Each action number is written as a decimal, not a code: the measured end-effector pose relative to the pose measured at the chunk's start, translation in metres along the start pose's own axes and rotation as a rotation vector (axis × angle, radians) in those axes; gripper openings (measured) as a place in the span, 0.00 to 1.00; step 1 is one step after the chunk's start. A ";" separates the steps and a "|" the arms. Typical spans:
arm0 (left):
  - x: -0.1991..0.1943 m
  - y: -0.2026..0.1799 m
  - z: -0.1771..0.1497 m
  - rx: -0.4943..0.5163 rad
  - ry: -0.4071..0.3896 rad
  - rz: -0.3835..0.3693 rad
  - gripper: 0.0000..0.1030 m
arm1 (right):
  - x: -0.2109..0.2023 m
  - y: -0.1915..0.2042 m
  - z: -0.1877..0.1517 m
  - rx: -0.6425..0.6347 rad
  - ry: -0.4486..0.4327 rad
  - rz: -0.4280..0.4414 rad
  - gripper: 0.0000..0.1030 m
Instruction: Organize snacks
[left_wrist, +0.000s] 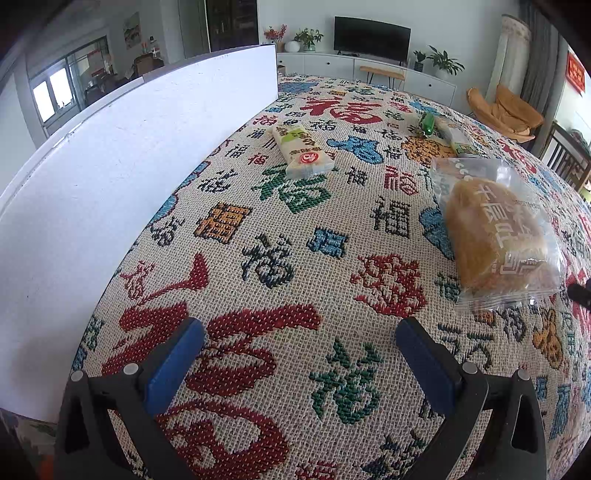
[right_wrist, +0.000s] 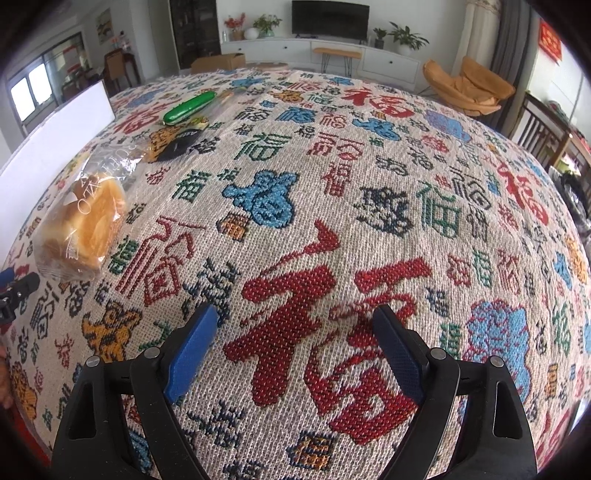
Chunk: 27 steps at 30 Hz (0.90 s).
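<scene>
A wrapped bread loaf (left_wrist: 495, 236) in clear plastic lies on the patterned tablecloth, ahead and right of my left gripper (left_wrist: 299, 332), which is open and holds nothing. Farther off lie a pale snack bar (left_wrist: 303, 149), a green sausage-shaped snack (left_wrist: 427, 124) and another pale packet (left_wrist: 456, 138). In the right wrist view the bread (right_wrist: 83, 229) sits far left, with the green snack (right_wrist: 189, 107) and a dark packet (right_wrist: 179, 142) beyond it. My right gripper (right_wrist: 295, 314) hovers open over bare cloth.
A white box (left_wrist: 110, 177) with a tall flat wall stands along the table's left side, also as the white box (right_wrist: 55, 140) in the right wrist view. The left gripper's tip (right_wrist: 14, 291) shows at the left edge. Chairs stand past the table's right edge.
</scene>
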<state>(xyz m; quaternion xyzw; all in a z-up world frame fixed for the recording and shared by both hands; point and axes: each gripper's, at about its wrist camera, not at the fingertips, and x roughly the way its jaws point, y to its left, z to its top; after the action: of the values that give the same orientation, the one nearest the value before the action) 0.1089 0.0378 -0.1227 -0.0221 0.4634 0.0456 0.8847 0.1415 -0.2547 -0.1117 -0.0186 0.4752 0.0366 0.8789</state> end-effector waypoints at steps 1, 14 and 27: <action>0.000 0.000 0.000 0.000 0.000 0.000 1.00 | -0.002 0.000 0.010 -0.001 -0.017 0.004 0.86; 0.000 0.000 0.001 0.000 -0.002 0.001 1.00 | 0.086 0.083 0.184 -0.078 0.098 0.124 0.83; 0.002 0.000 0.004 -0.001 -0.002 0.001 1.00 | 0.100 0.083 0.193 -0.044 0.210 0.087 0.17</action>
<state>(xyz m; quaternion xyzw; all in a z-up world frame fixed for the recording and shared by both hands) 0.1130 0.0379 -0.1220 -0.0220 0.4625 0.0462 0.8852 0.3501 -0.1545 -0.0899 -0.0208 0.5639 0.0829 0.8214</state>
